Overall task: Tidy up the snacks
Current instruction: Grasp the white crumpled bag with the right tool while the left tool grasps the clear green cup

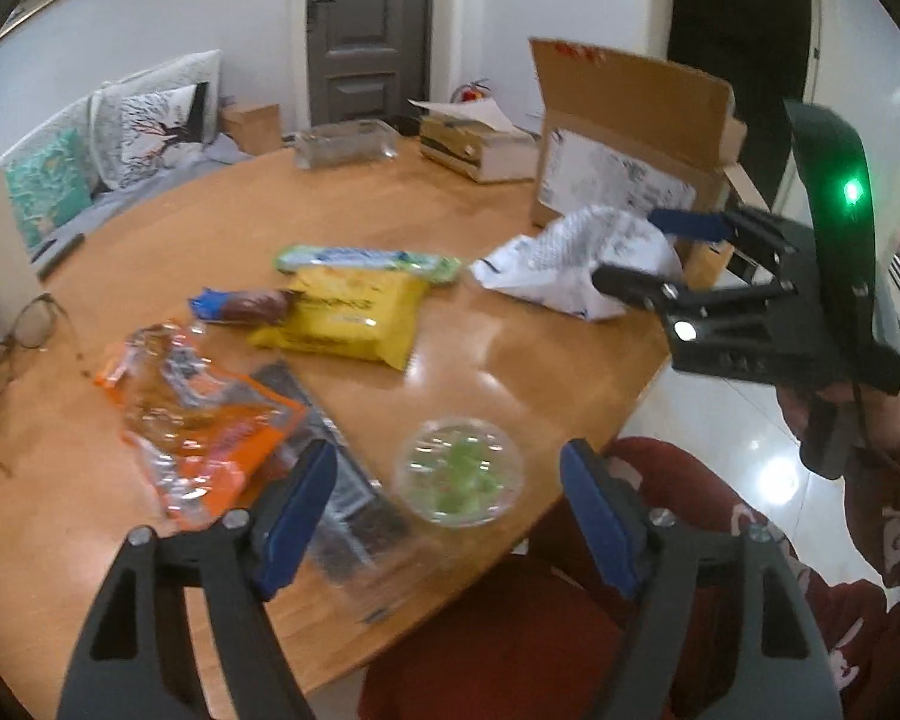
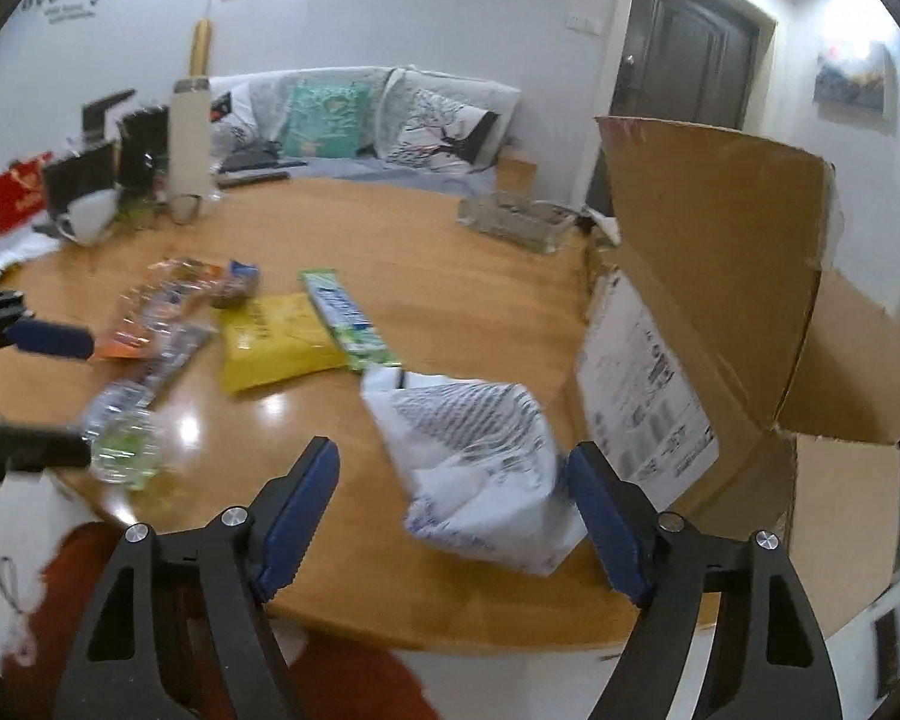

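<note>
Right now my left gripper [image 1: 447, 516] is spread wide and holds nothing, its blue ribbed pads over a round clear plastic cup [image 1: 457, 471] of green pieces near the table [image 1: 222, 228] edge. My right gripper [image 2: 453, 516] is equally agape, empty, with a crumpled white bag [image 2: 480, 468] between its fingers, apparently untouched. Further out lie a crinkly orange wrapper [image 1: 210, 420], a glossy yellow packet [image 1: 348, 315] and a slim green pack [image 1: 369, 259]. An open corrugated cardboard box [image 2: 720, 300] stands right of the bag.
</note>
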The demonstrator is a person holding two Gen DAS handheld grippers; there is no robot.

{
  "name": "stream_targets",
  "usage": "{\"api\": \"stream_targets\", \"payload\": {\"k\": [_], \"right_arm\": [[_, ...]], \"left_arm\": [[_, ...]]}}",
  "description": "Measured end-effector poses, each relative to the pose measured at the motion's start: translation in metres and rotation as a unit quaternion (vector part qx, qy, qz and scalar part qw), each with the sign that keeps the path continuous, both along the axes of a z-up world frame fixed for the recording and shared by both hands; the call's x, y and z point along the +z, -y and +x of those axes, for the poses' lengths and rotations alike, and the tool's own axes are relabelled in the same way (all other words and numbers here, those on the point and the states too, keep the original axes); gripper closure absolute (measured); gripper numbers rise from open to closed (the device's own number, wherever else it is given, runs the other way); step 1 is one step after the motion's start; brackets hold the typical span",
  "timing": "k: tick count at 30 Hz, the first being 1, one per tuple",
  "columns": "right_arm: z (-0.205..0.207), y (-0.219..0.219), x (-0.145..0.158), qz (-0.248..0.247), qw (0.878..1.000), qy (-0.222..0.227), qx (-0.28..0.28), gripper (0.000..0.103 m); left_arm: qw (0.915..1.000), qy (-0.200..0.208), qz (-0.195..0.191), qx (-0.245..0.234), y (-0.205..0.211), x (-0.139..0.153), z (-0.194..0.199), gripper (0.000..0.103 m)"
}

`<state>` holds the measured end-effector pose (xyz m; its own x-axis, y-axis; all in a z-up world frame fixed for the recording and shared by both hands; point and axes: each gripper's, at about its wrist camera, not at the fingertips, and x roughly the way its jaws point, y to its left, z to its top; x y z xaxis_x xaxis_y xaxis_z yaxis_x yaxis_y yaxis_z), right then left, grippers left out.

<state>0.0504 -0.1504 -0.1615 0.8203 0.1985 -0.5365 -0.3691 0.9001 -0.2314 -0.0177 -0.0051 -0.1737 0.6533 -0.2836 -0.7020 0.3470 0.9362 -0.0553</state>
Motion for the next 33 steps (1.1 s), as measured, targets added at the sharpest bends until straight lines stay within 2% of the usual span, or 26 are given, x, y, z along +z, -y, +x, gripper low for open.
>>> {"api": "stream_targets", "payload": {"k": [2, 3, 4, 6, 8, 9, 11, 13, 14, 15, 19, 22, 24, 25, 30, 33], "right_arm": [[0.001, 0.002, -0.001, 0.002, 1.000, 0.009, -0.011, 0.028], [0.003, 0.003, -0.003, 0.002, 1.000, 0.009, -0.013, 0.029], [0.005, 0.004, -0.004, 0.000, 1.000, 0.005, -0.014, 0.029], [0.014, 0.005, -0.010, -0.006, 1.000, -0.020, -0.016, 0.029], [0.026, 0.008, -0.020, 0.010, 0.998, -0.059, -0.011, 0.030], [0.030, 0.010, -0.024, 0.028, 0.997, -0.077, -0.008, 0.042], [0.035, 0.014, -0.029, 0.065, 0.992, -0.104, -0.002, 0.064], [0.032, 0.014, -0.030, 0.069, 0.993, -0.096, -0.002, 0.066], [0.029, 0.013, -0.029, 0.067, 0.994, -0.092, 0.003, 0.073], [0.025, 0.012, -0.028, 0.068, 0.993, -0.093, 0.012, 0.074], [0.009, 0.010, -0.027, 0.081, 0.989, -0.116, 0.053, 0.074], [0.007, 0.006, -0.028, 0.084, 0.989, -0.112, 0.052, 0.066], [0.010, 0.007, -0.027, 0.094, 0.989, -0.107, 0.043, 0.035], [0.012, 0.008, -0.025, 0.105, 0.989, -0.100, 0.039, 0.033], [0.034, -0.003, -0.027, 0.102, 0.987, -0.122, 0.033, 0.034], [0.039, -0.009, -0.030, 0.094, 0.986, -0.133, 0.034, 0.046]], "left_arm": [[1.0000, -0.002, 0.005, -0.004, 0.006, -0.003, 0.002, 0.030], [0.9999, -0.002, 0.013, -0.001, 0.007, -0.005, 0.003, 0.034], [0.9994, -0.004, 0.032, 0.013, 0.010, -0.009, 0.006, 0.036], [0.9983, -0.009, 0.052, 0.024, 0.012, -0.015, 0.011, 0.047], [0.9987, -0.004, 0.048, 0.019, 0.013, -0.014, 0.012, 0.054], [0.9989, -0.004, 0.044, 0.018, 0.012, -0.014, 0.012, 0.059], [0.9992, -0.009, 0.037, 0.015, 0.010, -0.014, 0.013, 0.059], [0.9992, -0.006, 0.037, 0.013, 0.010, -0.015, 0.013, 0.059], [0.9993, -0.007, 0.035, 0.014, 0.010, -0.015, 0.013, 0.059], [0.9994, -0.007, 0.032, 0.014, 0.009, -0.015, 0.013, 0.059], [0.9995, -0.008, 0.021, 0.020, 0.003, -0.013, 0.017, 0.059], [0.9995, -0.006, 0.019, 0.025, -0.001, -0.009, 0.020, 0.059], [0.9995, -0.004, 0.019, 0.026, -0.002, -0.007, 0.021, 0.059], [0.9994, -0.002, 0.020, 0.029, -0.004, -0.005, 0.022, 0.059], [0.9992, 0.004, 0.015, 0.037, -0.012, 0.004, 0.026, 0.059], [0.9990, 0.011, 0.014, 0.041, -0.017, 0.014, 0.025, 0.059]]}}
